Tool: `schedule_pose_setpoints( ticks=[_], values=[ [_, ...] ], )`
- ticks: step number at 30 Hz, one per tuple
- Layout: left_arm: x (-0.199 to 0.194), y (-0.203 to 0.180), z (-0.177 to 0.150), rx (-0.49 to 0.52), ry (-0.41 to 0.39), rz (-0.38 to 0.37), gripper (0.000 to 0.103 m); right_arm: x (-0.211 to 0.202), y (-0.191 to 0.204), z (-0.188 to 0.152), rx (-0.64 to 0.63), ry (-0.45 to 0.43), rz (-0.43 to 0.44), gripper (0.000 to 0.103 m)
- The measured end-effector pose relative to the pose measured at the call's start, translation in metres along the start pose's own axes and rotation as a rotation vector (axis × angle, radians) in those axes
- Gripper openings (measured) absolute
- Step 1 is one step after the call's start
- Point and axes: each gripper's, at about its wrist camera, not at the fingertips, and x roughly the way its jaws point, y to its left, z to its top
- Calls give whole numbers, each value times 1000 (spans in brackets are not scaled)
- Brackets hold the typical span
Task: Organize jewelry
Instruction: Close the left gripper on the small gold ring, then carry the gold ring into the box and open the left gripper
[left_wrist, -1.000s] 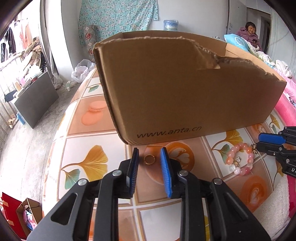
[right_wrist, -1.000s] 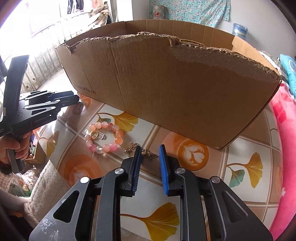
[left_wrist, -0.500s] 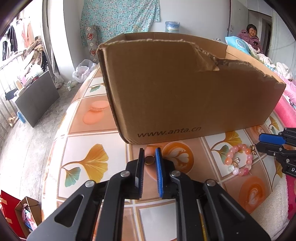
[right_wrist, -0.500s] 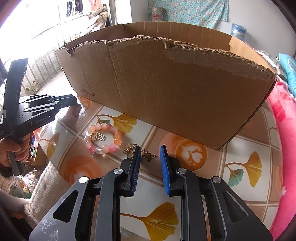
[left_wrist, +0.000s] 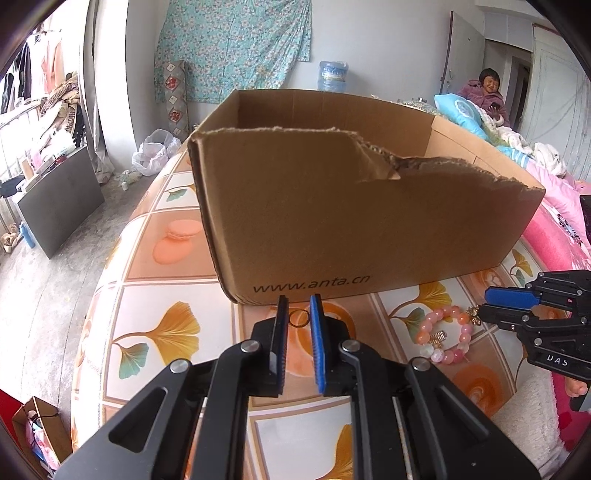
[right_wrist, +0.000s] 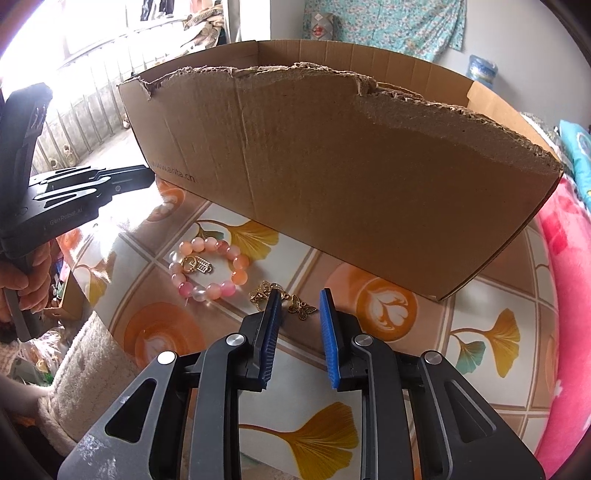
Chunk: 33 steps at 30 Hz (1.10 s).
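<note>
In your left wrist view, your left gripper (left_wrist: 298, 308) sits low in the centre of the frame with its pads drawn nearly together on a small gold ring (left_wrist: 298, 318); the ring stands between the tips and both pads look to be pressing its sides. Just above the tips rises the printed front wall of the cardboard box (left_wrist: 332, 221), its top edge torn and ragged, dipping toward the right. To the left of the box the patterned tablecloth (left_wrist: 155, 295) lies bare out to the table's rounded edge (plenty of room on that side). Right of your tips, lower right of the frame, the pink bead bracelet (left_wrist: 443, 338) lies flat, and your right gripper (left_wrist: 487, 306) enters from the right edge, its tips just beside the beads.

In your right wrist view, the left gripper (right_wrist: 144, 177) comes in from the left edge, held in your hand (right_wrist: 31, 280), near the box's lower left corner. Centre left, the bracelet (right_wrist: 208, 267) lies on the cloth with a small gold charm (right_wrist: 197, 264) inside its loop. Your right gripper (right_wrist: 301, 306) stands partly spread, pinching nothing; a gold butterfly chain (right_wrist: 301, 306) lies on the cloth between the tips, one end hidden behind the left pad. The box wall (right_wrist: 351, 184) fills the upper frame close ahead; open cloth runs right to the pink bedding (right_wrist: 565, 295).
</note>
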Motion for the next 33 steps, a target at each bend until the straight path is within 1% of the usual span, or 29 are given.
schedule_pose_setpoints(
  ticks=[1, 2, 3, 13, 17, 20, 22, 25, 29, 31, 33],
  values=[
    [-1, 0, 0, 0, -2, -2, 11, 1, 0, 1, -3, 1, -3, 19],
    [-1, -1, -1, 1, -4, -4, 11, 1, 0, 1, -10, 1, -11, 13],
    [-2, -1, -1, 2, -7, -3, 11, 2, -1, 2, -12, 2, -12, 13],
    [-10, -5, 2, 15, -26, 3, 11, -8, -9, 4, 11, -16, 0, 11],
    [-17, -7, 2, 22, -40, 9, 11, -19, -12, -1, 20, -43, 2, 11],
    [-27, -10, 4, 30, -65, 4, 11, -32, -12, -1, 22, -74, 4, 11],
    [-38, -13, 8, 34, -90, -13, 11, -44, -12, 1, 26, -105, 16, 11],
    [-57, -18, 18, 42, -140, -54, 11, -67, -12, 9, 30, -176, 38, 11],
    [-77, -24, 43, 51, -207, -131, 11, -99, -18, 34, 22, -288, 48, 11],
    [-78, -29, 61, 53, -213, -174, 11, -109, -22, 47, 27, -331, 62, 11],
    [-68, -35, 79, 59, -187, -202, 11, -112, -29, 61, 39, -348, 79, 11]
  ],
)
